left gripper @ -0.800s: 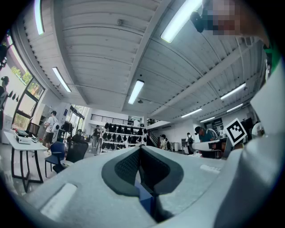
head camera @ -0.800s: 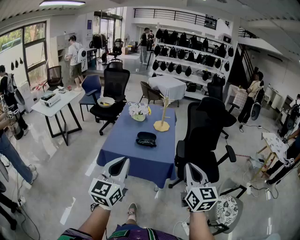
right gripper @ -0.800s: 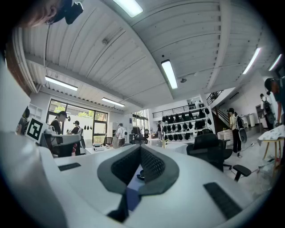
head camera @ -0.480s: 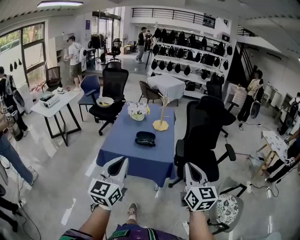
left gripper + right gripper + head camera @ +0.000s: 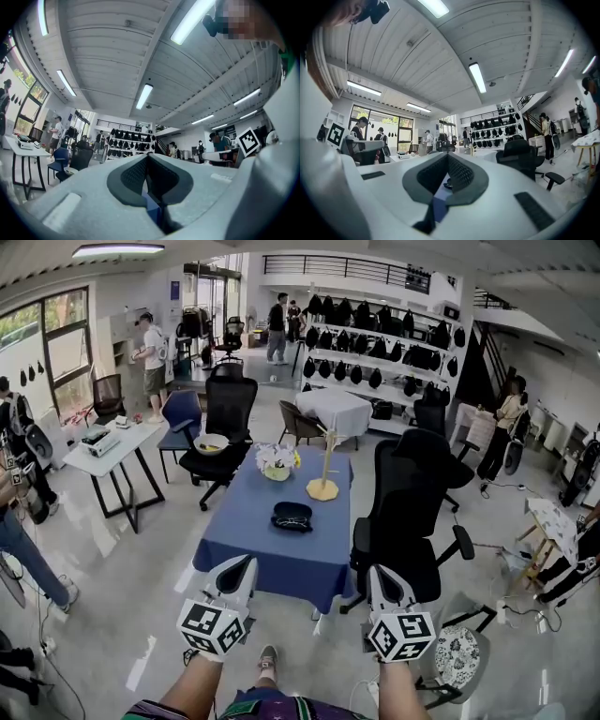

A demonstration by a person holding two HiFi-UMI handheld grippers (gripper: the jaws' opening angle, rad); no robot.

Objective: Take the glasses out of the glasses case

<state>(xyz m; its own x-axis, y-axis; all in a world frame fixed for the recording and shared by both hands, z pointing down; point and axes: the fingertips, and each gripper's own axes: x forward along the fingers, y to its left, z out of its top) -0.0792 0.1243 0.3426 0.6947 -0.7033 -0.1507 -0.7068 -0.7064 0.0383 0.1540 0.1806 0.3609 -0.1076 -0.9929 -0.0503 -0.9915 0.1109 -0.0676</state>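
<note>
A black glasses case (image 5: 292, 517) lies near the middle of a table with a blue cloth (image 5: 246, 545), well ahead of me. I cannot tell from here whether the case is open. My left gripper (image 5: 236, 568) and right gripper (image 5: 381, 579) are held low in front of me, short of the table's near edge and far from the case. In the left gripper view the left gripper (image 5: 149, 187) has its jaws together with nothing between them. The right gripper (image 5: 446, 180) looks the same in its own view, with only a slit of blue cloth showing.
On the table's far end stand a yellow stand (image 5: 323, 489) and a bowl of flowers (image 5: 277, 465). A black office chair (image 5: 412, 512) stands close to the table's right side. Another chair (image 5: 217, 442) and a white table (image 5: 112, 451) are to the left. A patterned stool (image 5: 457, 657) is by my right foot.
Both grippers stay where they were, shut. The table and case have not moved. Only people at the back of the room have shifted a little.
</note>
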